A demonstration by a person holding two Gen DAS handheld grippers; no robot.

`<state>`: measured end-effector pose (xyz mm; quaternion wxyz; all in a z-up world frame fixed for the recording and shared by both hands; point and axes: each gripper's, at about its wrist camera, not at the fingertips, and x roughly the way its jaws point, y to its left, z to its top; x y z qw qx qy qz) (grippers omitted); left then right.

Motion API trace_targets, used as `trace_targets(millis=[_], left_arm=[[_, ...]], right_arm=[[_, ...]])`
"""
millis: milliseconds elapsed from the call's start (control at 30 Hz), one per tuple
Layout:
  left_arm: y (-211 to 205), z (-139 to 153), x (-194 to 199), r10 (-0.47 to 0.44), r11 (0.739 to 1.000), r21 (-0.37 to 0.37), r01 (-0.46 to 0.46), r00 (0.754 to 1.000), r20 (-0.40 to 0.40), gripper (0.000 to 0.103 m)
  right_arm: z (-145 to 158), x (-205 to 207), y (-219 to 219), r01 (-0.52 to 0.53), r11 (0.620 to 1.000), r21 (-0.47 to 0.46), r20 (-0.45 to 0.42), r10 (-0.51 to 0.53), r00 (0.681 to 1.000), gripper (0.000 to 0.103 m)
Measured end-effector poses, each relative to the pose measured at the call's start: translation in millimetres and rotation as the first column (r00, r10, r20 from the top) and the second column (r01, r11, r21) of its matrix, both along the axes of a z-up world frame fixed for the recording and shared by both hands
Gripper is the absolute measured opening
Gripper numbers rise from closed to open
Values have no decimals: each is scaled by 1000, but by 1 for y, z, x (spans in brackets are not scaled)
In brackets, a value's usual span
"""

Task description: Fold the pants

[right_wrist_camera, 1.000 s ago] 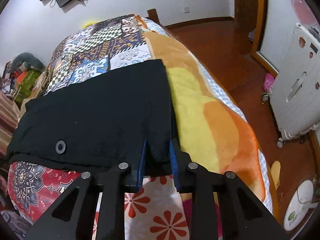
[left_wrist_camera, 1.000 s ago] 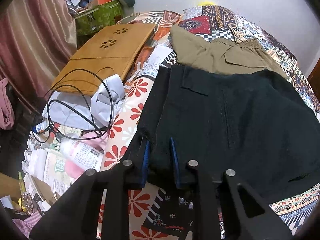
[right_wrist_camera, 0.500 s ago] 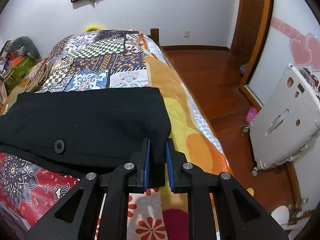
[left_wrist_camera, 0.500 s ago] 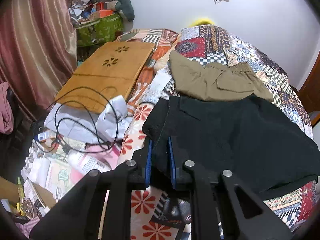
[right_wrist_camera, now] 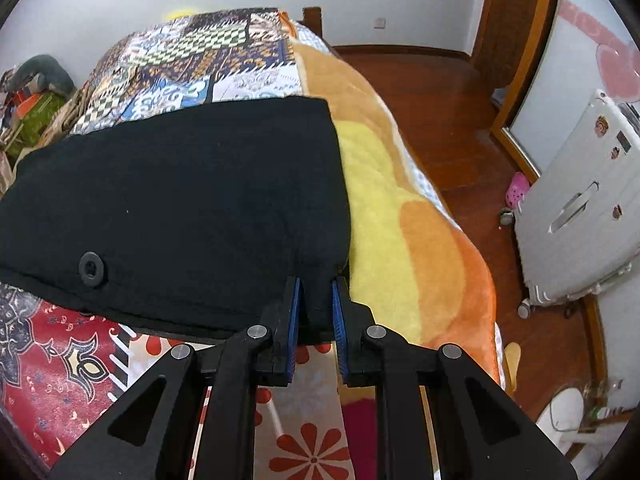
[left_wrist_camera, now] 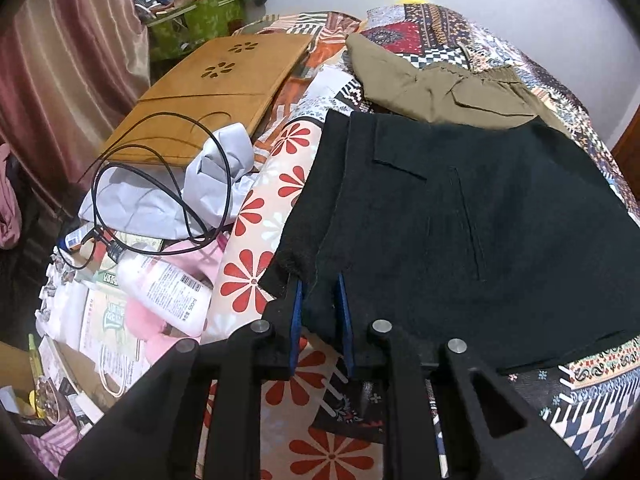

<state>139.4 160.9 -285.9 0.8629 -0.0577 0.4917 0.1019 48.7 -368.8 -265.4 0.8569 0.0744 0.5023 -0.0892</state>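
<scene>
The black pants (left_wrist_camera: pixel 460 216) lie across the bed (right_wrist_camera: pixel 400 208), beside olive trousers (left_wrist_camera: pixel 432 88). Left hand-held gripper (left_wrist_camera: pixel 318 312) and right hand-held gripper (right_wrist_camera: pixel 316 312) each pinch a near corner; keeping both corners level and taut should give a straight fold.

Both wrist views look steeply down along their fingers, close above the bed (left_wrist_camera: pixel 280 200) — the left toward the cluttered wall side, the right toward the wooden floor (right_wrist_camera: pixel 440 92). They share the black pants (left_wrist_camera: pixel 480 220) — opposite near corners.
</scene>
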Motion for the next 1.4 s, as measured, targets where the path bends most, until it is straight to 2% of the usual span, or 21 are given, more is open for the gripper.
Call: trace_targets(millis=[33, 100, 133, 167, 300, 400, 467, 533, 633, 767, 900, 967, 1100, 1200, 1400], left_arm=[[2, 2, -2, 5, 1000, -4, -5, 1000, 4, 23], [5, 9, -5, 25, 999, -23, -25, 1000, 15, 29], [5, 13, -5, 32, 999, -21, -32, 999, 18, 32], [5, 20, -6, 38, 999, -17, -37, 999, 27, 33], [-1, 51, -3, 12, 995, -96, -3, 995, 94, 33], [-25, 82, 9, -71, 993, -83, 86, 983, 169, 34], [-46, 95, 19, -131, 986, -73, 148, 971, 203, 43], [-69, 99, 30, -185, 978, -55, 202, 958, 218, 46], [-104, 93, 45, -265, 957, -66, 283, 942, 206, 47], [-149, 68, 60, -359, 919, -120, 376, 922, 142, 49], [-192, 40, 52, -462, 869, -157, 468, 884, 76, 49], [-205, 29, 45, -494, 856, -156, 494, 869, 42, 50], [-216, 22, 26, -502, 859, -78, 506, 863, 59, 52], [-216, 22, 21, -494, 863, -88, 498, 867, 58, 52], [-212, 27, 14, -482, 870, -87, 485, 874, 57, 54]], right_arm=[[2, 0, -1, -4, 1000, 3, -9, 4, 1000, 17], [6, -2, -4, 8, 1000, -5, -37, -8, 999, 31], [10, -3, -6, 17, 1000, -7, -43, -17, 999, 42], [15, -4, -7, 19, 1000, -4, -35, -19, 999, 45], [45, 0, -3, 5, 1000, 30, 35, -6, 999, 46], [69, 17, 14, -69, 996, 51, 107, 63, 992, 48], [83, 32, 33, -147, 988, 55, 150, 137, 979, 50], [93, 48, 54, -227, 971, 75, 185, 211, 960, 50], [97, 67, 87, -334, 937, 108, 208, 307, 929, 50], [74, 90, 131, -442, 882, 165, 169, 416, 893, 50], [36, 96, 156, -474, 850, 228, 66, 472, 879, 50], [32, 88, 156, -466, 853, 233, 84, 460, 884, 50], [32, 74, 150, -457, 843, 285, 85, 453, 888, 51], [37, 62, 149, -469, 843, 262, 86, 464, 882, 51], [40, 57, 145, -449, 854, 263, 88, 442, 892, 51]])
